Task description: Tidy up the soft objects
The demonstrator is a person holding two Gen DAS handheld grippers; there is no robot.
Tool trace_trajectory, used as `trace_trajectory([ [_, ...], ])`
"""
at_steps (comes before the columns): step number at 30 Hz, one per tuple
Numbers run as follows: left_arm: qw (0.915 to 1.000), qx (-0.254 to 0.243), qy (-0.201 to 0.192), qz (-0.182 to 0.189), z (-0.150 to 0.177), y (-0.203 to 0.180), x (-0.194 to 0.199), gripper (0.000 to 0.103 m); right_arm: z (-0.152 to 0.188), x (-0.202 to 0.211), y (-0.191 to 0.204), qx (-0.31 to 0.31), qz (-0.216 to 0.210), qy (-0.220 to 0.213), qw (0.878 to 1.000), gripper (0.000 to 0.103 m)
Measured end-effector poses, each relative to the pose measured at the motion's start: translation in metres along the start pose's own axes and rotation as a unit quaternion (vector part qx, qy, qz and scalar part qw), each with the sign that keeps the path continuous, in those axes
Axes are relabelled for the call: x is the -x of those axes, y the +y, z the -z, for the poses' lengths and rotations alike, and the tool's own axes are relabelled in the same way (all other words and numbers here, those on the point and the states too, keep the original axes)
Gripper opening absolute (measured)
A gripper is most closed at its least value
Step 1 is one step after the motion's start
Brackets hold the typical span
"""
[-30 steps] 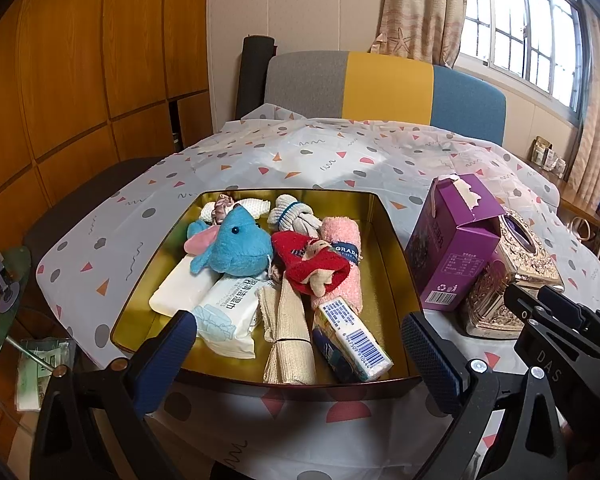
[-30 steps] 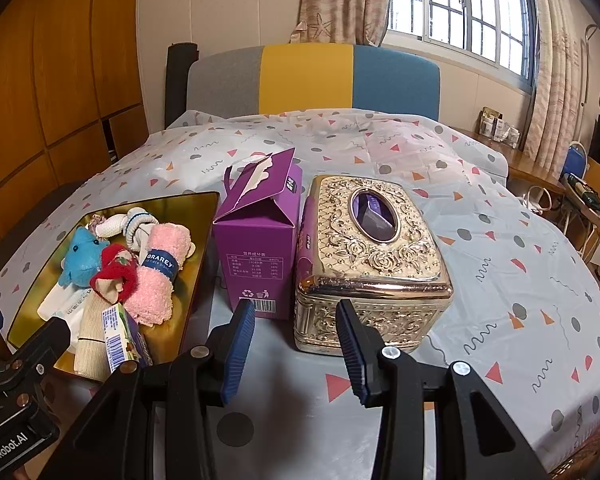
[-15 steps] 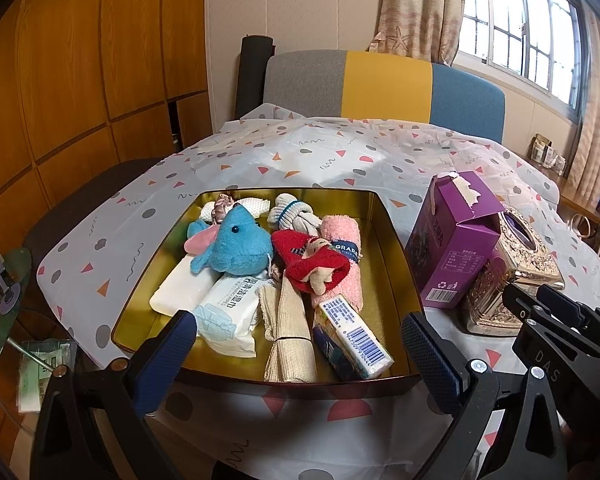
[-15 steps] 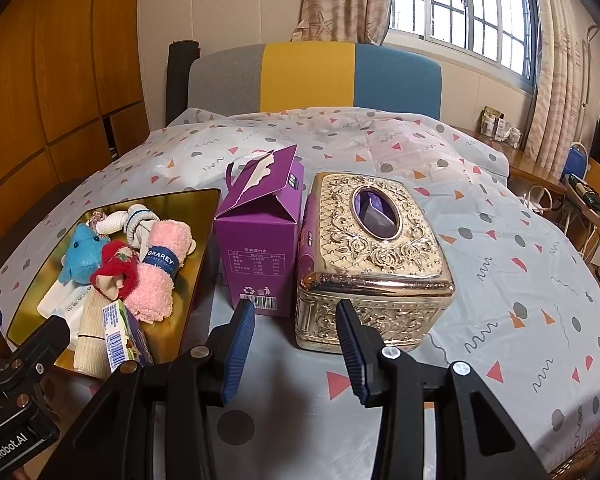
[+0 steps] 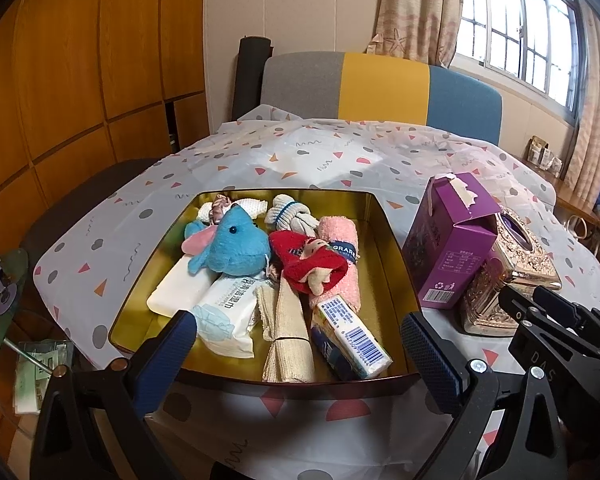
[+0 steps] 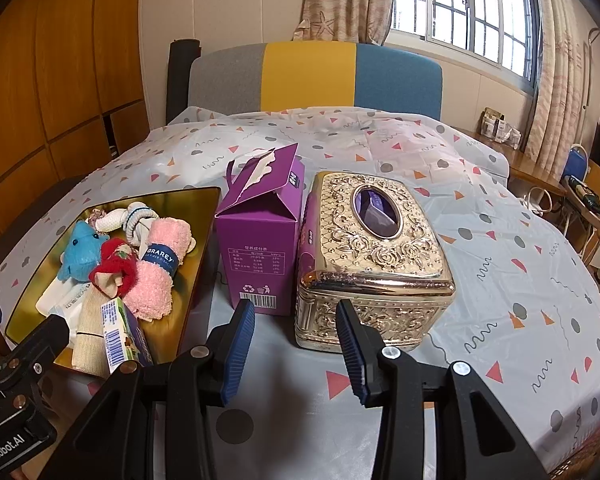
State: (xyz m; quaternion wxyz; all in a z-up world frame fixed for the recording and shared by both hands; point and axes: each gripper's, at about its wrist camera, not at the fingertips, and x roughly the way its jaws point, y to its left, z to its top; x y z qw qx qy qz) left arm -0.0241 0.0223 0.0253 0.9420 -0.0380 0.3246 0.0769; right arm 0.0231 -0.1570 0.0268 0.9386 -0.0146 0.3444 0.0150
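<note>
The left gripper (image 5: 296,354), black with blue pads, hangs over the near edge of the shallow gold metal tray (image 5: 388,248). Its jaws stand wide apart and nothing is between them. The right gripper (image 6: 296,346), also black with blue pads, hangs just in front of the purple cardboard carton (image 6: 260,248) and the shiny gold tissue box with carved roses (image 6: 376,264). Its jaws are partly apart and hold nothing.

The gold tray sits on the left side of the table, on a white cloth with coloured dots and triangles (image 6: 500,248). All the soft things lie in this tray. At the far end are one white knitted sock roll (image 5: 250,205) and one white rope knot with a blue band (image 5: 290,216). In the middle lie one blue plush animal with a pink fin (image 5: 236,244), one red knitted toy (image 5: 308,264) and one rolled pink towel with a dark band (image 5: 340,264). The red toy rests against the pink towel. Under the blue plush lie one plain white pack (image 5: 180,292) and one white pack of wet wipes (image 5: 228,312). Near the front edge are one folded beige cloth (image 5: 288,336) and one small blue and white box with a barcode (image 5: 352,336).

Right of the tray stands the one purple carton, with its top torn open. The one gold tissue box stands just beside it on the right, and something purple shows through its oval hole.
</note>
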Motion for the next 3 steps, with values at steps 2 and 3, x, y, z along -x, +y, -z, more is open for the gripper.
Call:
trace_trajectory([
  [2,1.0,-0.002,0.001,0.001,0.0005,0.0002,-0.0001,0.101,0.0006,-0.0004,-0.001,0.0,0.0,0.001,1.0,0.042],
  [3,1.0,-0.002,0.002,0.004,0.0005,-0.0005,-0.0005,0.101,0.0009,-0.0003,-0.0013,0.0,-0.001,0.001,1.0,0.042],
])
